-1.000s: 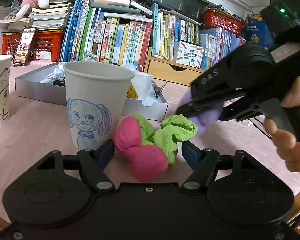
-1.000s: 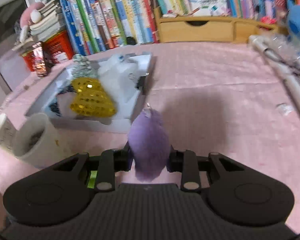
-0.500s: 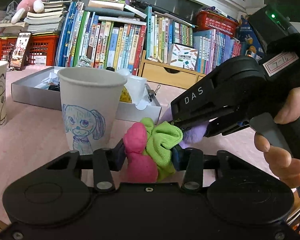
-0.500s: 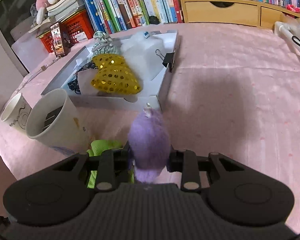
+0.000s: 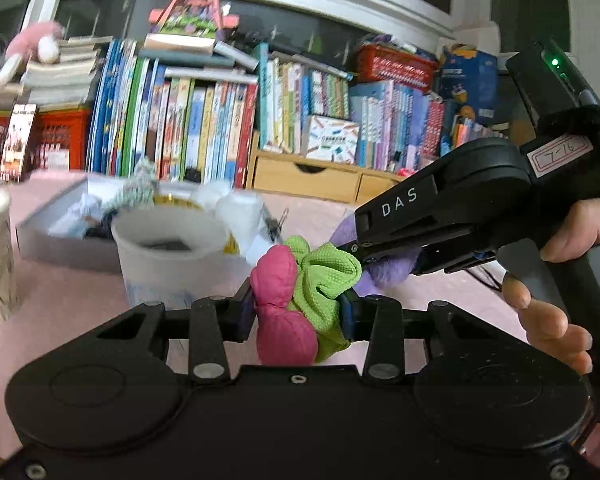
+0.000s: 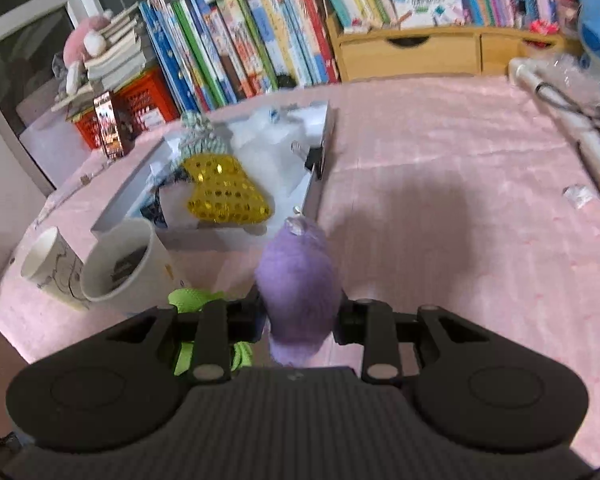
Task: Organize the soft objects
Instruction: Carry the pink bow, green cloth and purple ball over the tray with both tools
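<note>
A soft toy, pink on the left and green on the right (image 5: 288,280), sits between the fingers of my left gripper (image 5: 296,306). Its jaws are closing, and the pads squeeze the toy from both sides above the pink tabletop. My right gripper (image 6: 298,314) is shut on a fuzzy purple plush (image 6: 296,276) and holds it off the table. In the left wrist view the right gripper comes in from the right in a person's hand (image 5: 548,300), just behind the green part. A white paper cup (image 5: 172,256) with something dark inside stands left of the toy.
A grey box (image 6: 320,152) behind the cup holds a yellow sequined piece (image 6: 224,192), a knitted item and white wrapping. A second paper cup (image 6: 46,256) stands at the far left. Books, red crates and a wooden drawer unit line the back. White tubing (image 6: 592,152) lies at the right.
My left gripper has shut on the pink and green toy and lifted it off the table, so I now look into the cup from above. The right gripper still holds the purple plush.
</note>
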`<state>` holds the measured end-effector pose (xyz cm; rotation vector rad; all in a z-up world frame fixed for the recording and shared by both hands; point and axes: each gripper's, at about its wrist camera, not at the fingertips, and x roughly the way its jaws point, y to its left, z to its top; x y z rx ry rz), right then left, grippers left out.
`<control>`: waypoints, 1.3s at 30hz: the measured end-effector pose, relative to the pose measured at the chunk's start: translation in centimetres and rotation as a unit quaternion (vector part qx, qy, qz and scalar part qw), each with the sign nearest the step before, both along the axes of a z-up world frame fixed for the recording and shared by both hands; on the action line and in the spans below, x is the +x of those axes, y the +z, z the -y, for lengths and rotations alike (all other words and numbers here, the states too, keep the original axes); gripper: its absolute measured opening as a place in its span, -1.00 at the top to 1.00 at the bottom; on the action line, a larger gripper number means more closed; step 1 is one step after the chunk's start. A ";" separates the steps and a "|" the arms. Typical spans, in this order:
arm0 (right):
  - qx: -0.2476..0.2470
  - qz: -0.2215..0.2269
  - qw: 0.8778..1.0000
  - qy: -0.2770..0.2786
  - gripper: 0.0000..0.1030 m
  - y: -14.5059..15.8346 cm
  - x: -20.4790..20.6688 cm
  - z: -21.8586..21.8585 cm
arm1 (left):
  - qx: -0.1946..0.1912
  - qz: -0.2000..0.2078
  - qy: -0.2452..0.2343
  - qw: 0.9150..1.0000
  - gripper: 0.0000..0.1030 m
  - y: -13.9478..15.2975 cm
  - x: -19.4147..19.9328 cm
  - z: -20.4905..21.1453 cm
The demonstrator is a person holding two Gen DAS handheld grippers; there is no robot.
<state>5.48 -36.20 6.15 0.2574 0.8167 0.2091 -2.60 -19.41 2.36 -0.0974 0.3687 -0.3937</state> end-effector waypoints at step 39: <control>0.000 0.091 0.996 -0.011 0.23 5.9 7.3 -8.7 | 0.073 -0.001 0.054 0.996 0.25 10.7 15.1 -13.3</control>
